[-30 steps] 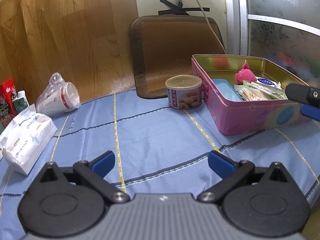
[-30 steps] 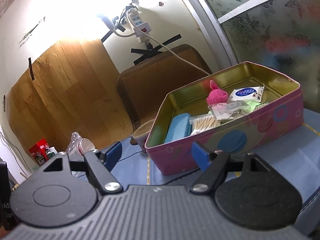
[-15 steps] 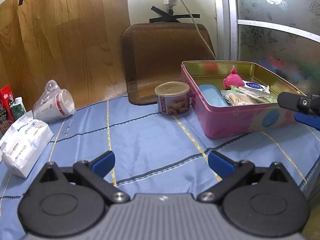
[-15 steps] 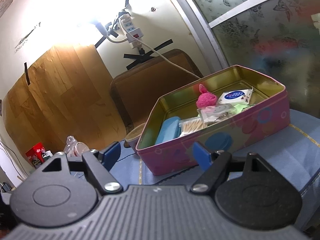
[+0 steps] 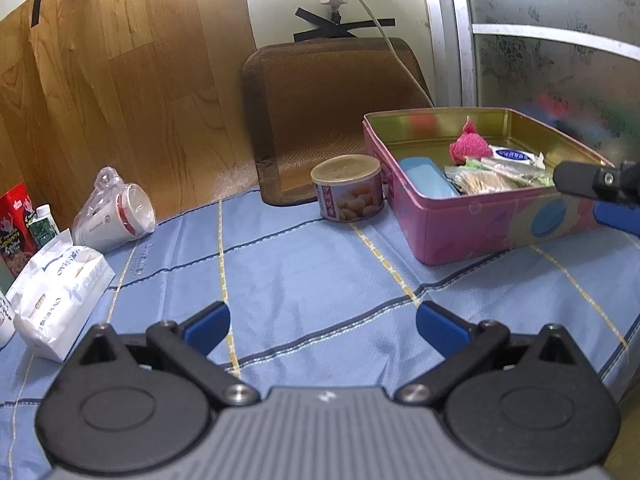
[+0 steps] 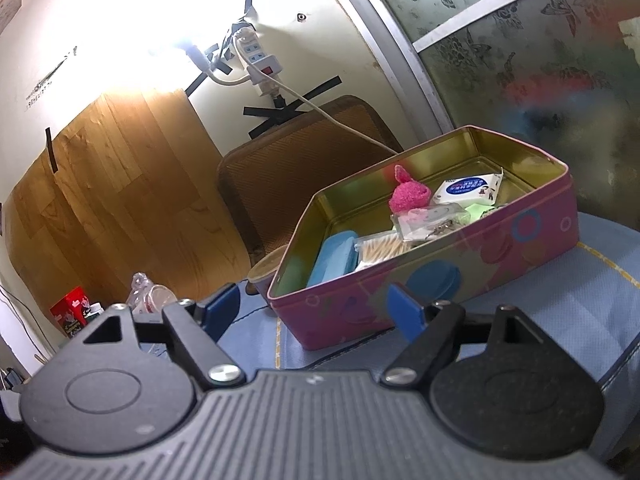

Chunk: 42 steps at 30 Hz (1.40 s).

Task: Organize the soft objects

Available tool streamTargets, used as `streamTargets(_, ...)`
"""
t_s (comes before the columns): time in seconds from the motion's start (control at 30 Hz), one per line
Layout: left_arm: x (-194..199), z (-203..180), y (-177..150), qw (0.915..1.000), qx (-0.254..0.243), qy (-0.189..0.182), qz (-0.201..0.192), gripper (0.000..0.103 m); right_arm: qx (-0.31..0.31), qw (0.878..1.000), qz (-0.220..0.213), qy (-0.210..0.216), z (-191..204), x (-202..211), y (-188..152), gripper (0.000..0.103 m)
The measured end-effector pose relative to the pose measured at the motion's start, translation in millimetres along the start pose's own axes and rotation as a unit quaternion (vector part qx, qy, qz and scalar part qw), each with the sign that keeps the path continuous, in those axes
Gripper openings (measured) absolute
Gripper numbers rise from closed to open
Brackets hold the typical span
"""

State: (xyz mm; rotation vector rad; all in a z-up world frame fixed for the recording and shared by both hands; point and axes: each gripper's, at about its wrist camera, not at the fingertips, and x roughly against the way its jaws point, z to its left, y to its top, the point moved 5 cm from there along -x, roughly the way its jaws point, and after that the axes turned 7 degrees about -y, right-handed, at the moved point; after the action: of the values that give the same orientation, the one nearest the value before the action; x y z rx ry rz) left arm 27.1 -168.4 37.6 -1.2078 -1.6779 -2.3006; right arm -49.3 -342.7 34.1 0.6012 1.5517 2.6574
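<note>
Both grippers have drawn back from the pink tin (image 5: 472,232) since the earlier frames; the left gripper (image 5: 322,322) and right gripper (image 6: 316,306) hang spread and empty. One pink soft ball (image 6: 408,196), one blue case (image 6: 334,258) and one tissue packet (image 6: 468,188) lie inside the tin. One white tissue pack (image 5: 56,292) lies on the blue cloth (image 5: 304,272), likely left to sort.

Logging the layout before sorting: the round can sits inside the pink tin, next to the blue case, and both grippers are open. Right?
Not quite. In the left wrist view the round can stands on the blue cloth outside the pink tin; the blue case is inside. The left gripper and right gripper are open.
</note>
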Motion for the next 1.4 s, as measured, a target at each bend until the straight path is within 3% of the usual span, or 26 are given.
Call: streamTargets(1.4, -18, -13, -13, 0.9985, -0.016, -0.018, 0.05, 0.103, -0.017, 1.0, 0.007, -0.01, -10, -5, -6, 0.085)
